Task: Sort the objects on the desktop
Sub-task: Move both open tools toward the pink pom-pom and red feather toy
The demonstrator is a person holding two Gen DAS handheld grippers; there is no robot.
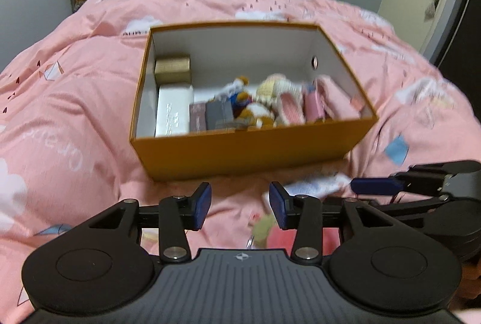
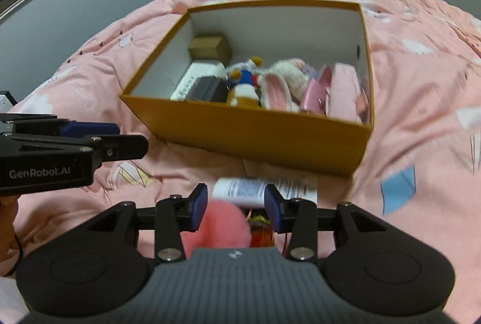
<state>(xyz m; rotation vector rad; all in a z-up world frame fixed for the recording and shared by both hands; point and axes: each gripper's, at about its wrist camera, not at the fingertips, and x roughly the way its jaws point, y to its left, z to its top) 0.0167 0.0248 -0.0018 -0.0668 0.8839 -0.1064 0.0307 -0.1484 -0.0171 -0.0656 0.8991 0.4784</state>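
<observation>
Orange box (image 1: 240, 149), pink cloud-print bedspread (image 1: 75, 101)

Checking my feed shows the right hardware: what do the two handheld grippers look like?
Both match: the left gripper and right gripper have black linkage arms with silver pivot screws, blue pads on the fingers, two round black discs and a ribbed grey body. White "GenRobot.AI" lettering marks the left one's side.

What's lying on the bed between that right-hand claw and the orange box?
In the right wrist view, a white tube with printed text lies on the pink quilt between the right gripper and the orange box.
</observation>
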